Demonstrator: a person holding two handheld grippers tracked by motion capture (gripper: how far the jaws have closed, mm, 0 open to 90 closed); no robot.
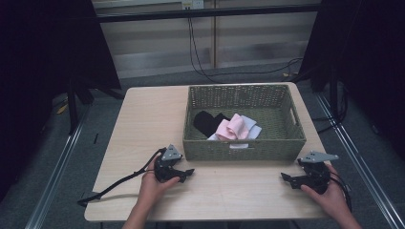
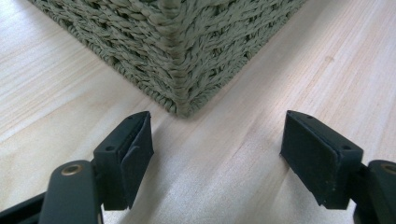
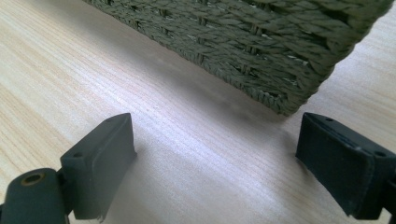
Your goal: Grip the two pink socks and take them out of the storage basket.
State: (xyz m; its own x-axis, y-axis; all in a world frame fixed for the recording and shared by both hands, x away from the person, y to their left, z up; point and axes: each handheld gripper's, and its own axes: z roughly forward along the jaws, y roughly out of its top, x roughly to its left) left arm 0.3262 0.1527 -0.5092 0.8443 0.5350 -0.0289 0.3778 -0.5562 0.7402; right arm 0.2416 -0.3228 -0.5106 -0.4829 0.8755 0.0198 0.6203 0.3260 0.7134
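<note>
The basket [image 1: 243, 143] sits on the bench [image 1: 143, 124], holding black [image 1: 205, 121], pink [image 1: 231, 128] and pale blue [image 1: 250, 126] cloths. The left claw [image 1: 187, 173] rests just before the basket's near left corner, jaws wide apart and empty. The right claw [image 1: 286, 180] lies near its near right corner, likewise gaping with nothing held.

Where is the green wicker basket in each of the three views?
High view: basket centre-right on the table, cloths inside.
Left gripper view: its near corner top centre, above the open jaws.
Right gripper view: its wall along the top, corner at right.
Shared landmark: the pale wooden table.
</note>
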